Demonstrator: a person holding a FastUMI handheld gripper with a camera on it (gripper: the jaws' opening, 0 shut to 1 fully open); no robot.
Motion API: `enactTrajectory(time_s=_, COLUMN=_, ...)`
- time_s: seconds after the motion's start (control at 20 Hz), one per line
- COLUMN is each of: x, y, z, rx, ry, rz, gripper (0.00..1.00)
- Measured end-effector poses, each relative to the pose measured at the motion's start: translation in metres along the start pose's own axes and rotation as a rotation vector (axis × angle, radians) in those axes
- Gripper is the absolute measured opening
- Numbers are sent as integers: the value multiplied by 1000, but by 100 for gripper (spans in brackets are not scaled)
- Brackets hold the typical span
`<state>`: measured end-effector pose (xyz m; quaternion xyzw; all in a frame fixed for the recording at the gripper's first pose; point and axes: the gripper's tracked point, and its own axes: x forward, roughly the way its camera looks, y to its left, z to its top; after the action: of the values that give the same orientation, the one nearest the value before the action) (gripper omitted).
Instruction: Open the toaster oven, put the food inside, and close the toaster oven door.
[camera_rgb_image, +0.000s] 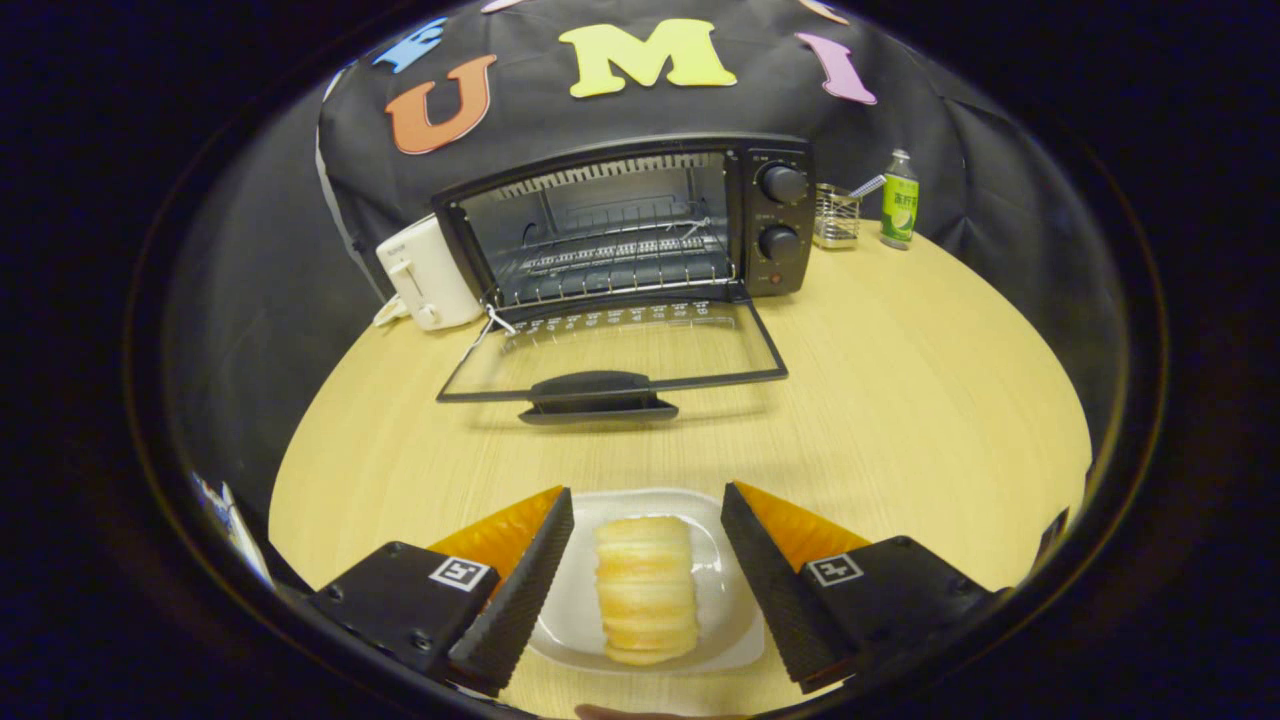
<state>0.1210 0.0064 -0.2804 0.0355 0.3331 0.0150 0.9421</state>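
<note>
Ridged bread roll (646, 588) on white plate (735, 640) sits between wide-spread hand-held gripper (647, 505) fingers.

- Light falls from above, even and warm; the pale wood-grain tabletop (900, 400) reads bright across the middle of the frame.
- The fold-down glass door (610, 345) of the black toaster oven (640, 225) throws a soft, narrow shadow onto the wood just beneath its handle.
- Faint glare sits on the door glass; the wire rack inside stays legible, though the cavity is dimmer.
- The gripper (648, 510), fingers spread apart at the lower centre, is sharp; the ridged yellow roll (646, 590) on the white plate (735, 630) looks slightly overexposed.
- Fisheye bending curves the table's edge, and brightness falls off at lower left and right.
</note>
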Motion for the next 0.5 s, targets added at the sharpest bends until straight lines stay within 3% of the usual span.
enactTrajectory(time_s=0.25, x=-23, y=4, z=-21, rx=-77, ry=5, rz=1, gripper=99)
enactTrajectory(time_s=0.5, x=-13, y=6, z=-45, rx=-86, ry=71, rz=-11, gripper=99)
